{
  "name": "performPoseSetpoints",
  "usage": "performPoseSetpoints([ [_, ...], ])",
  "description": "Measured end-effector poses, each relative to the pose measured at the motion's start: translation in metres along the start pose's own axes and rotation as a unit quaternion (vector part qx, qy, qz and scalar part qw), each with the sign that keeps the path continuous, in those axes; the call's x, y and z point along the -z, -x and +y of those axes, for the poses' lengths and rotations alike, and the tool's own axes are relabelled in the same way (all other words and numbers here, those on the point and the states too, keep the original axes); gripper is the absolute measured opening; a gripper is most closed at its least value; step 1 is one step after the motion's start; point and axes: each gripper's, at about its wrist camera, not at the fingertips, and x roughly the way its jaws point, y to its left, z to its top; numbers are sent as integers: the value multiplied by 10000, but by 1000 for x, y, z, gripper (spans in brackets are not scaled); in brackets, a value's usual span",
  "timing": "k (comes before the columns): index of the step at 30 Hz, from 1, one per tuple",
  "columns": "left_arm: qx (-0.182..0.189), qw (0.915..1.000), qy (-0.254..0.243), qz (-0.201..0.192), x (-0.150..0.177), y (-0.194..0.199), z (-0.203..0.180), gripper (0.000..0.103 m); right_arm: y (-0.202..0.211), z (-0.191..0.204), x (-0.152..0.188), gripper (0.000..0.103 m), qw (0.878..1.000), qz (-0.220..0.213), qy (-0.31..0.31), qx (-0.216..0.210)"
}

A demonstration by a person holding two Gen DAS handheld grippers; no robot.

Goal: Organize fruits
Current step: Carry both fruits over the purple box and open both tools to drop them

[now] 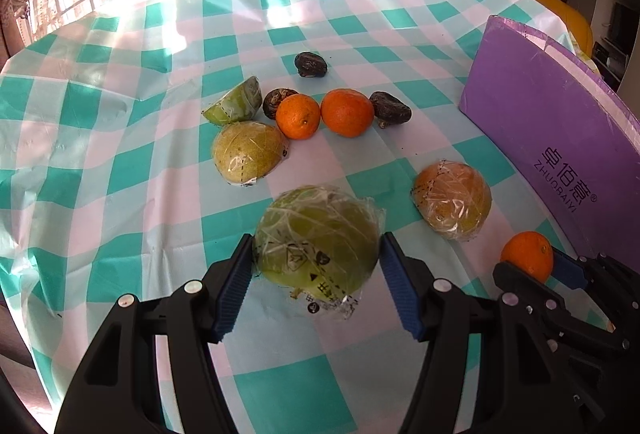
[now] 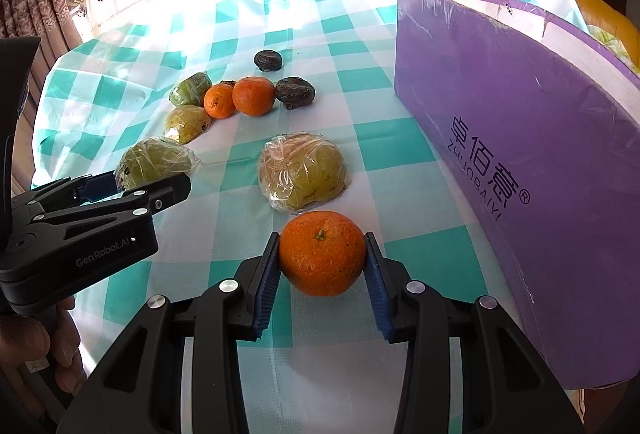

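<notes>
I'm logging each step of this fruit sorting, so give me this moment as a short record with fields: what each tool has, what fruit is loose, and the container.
left tool: closed on a green wrapped fruit
right tool: closed on an orange
loose oranges: two, side by side mid-table
loose wrapped fruit: three, one orange-tinted, two greenish
dark fruits: three
container: purple box, on the right, inside not visible
surface: checked tablecloth
</notes>
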Motion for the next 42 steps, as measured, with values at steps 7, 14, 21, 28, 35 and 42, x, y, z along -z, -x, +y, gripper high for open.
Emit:
performPoseSetpoints([
  [7,-122,9994,-97,-306,-6,32,-8,63,26,4,-2,40,9996,-217,107,-133],
  [14,-141,9978,-173,-629,-16,65,-19,63,65,4,-11,40,9975,-641,174,-240],
  [21,-101,9941,-316,-1036,-33,102,-37,63,110,-9,-25,40,9927,-1169,145,-252],
  [28,145,9893,-643,-1305,-49,124,-76,63,145,-40,-36,40,9881,-1537,-34,-61],
  [35,489,9829,-1111,-1384,-66,127,-132,63,145,-90,-40,40,9884,-1441,-346,336],
  [42,868,9766,-1511,-1261,-84,111,-185,63,128,-142,-44,40,9892,-1142,-540,740],
])
